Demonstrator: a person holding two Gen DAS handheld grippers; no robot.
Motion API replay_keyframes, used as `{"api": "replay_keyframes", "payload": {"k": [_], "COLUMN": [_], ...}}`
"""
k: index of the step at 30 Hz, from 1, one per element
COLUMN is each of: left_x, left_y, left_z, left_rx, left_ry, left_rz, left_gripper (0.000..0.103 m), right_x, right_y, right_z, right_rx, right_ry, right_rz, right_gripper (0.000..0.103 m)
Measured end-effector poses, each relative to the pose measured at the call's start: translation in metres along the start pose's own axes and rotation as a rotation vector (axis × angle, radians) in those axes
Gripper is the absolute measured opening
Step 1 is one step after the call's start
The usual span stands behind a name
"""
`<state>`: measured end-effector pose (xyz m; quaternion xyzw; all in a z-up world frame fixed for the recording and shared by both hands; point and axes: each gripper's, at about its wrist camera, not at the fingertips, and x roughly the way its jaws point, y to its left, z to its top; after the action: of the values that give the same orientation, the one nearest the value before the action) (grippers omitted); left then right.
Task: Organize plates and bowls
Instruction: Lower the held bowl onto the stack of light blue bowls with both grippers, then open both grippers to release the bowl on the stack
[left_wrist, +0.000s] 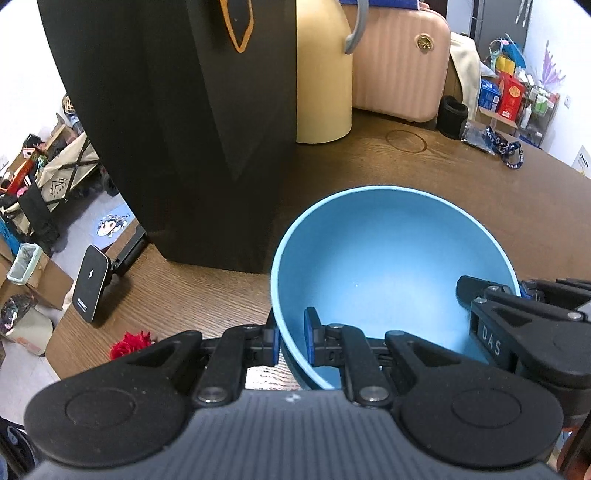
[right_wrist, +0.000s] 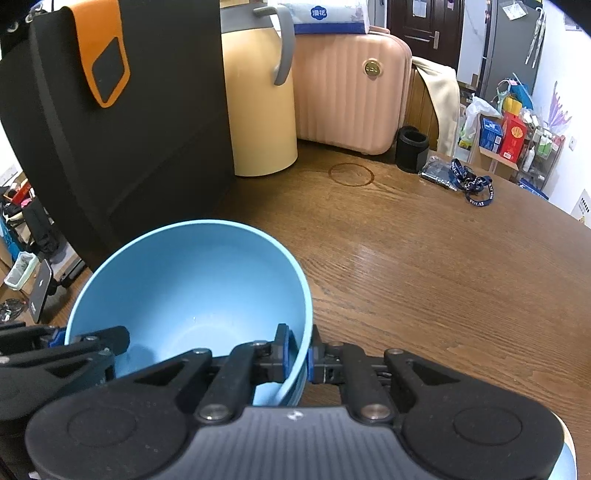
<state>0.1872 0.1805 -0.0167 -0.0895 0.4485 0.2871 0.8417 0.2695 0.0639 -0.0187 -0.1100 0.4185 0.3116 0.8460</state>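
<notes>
blue bowl (left_wrist: 388, 273) pinched by both grippers — left gripper (left_wrist: 291, 341), right gripper (right_wrist: 299, 354) — black bag (left_wrist: 177, 122) close behind.

A brown wooden table (right_wrist: 424, 280) fronts white walls (left_wrist: 554, 48) and a dark door (right_wrist: 424, 33).
</notes>
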Motion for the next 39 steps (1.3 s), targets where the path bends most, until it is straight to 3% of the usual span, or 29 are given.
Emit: {"api": "replay_keyframes", "payload": {"k": [17,25,28,30,33,35,39], "left_x": [0.003,0.005,0.004,0.001,-0.005,-0.007,-0.010], "left_y": [0.006,0.014,0.018,0.020,0.023,0.026,0.033], "left_z": [0.005,0.005,0.004,0.003,0.003,0.004,0.005], "left_rx": [0.030,0.002,-0.018,-0.026,-0.024,-0.032,-0.064], "left_ry": [0.026,0.043,0.051,0.044,0.020,0.015,0.010], "left_rz": [-0.059,-0.078,-0.084,-0.082,-0.079,-0.080,-0.072], "left_gripper": [0.014,0.019,0.030,0.038,0.052,0.057,0.077], "right_x": [-0.002,-0.003,-0.007,-0.011,-0.015,-0.016,-0.020], "right_y": [-0.009,-0.010,-0.009,-0.008,-0.008,-0.009,-0.014], "right_z": [-0.008,-0.009,-0.009,-0.008,-0.008,-0.008,-0.007], "right_rx": [0.068,0.068,0.066,0.065,0.067,0.074,0.100], "right_ry": [-0.034,-0.021,-0.030,-0.043,-0.057,-0.061,-0.072], "right_rz": [0.023,0.052,0.073,0.078,0.093,0.090,0.090], "right_gripper": [0.009,0.019,0.033,0.055,0.065,0.069,0.074]}}
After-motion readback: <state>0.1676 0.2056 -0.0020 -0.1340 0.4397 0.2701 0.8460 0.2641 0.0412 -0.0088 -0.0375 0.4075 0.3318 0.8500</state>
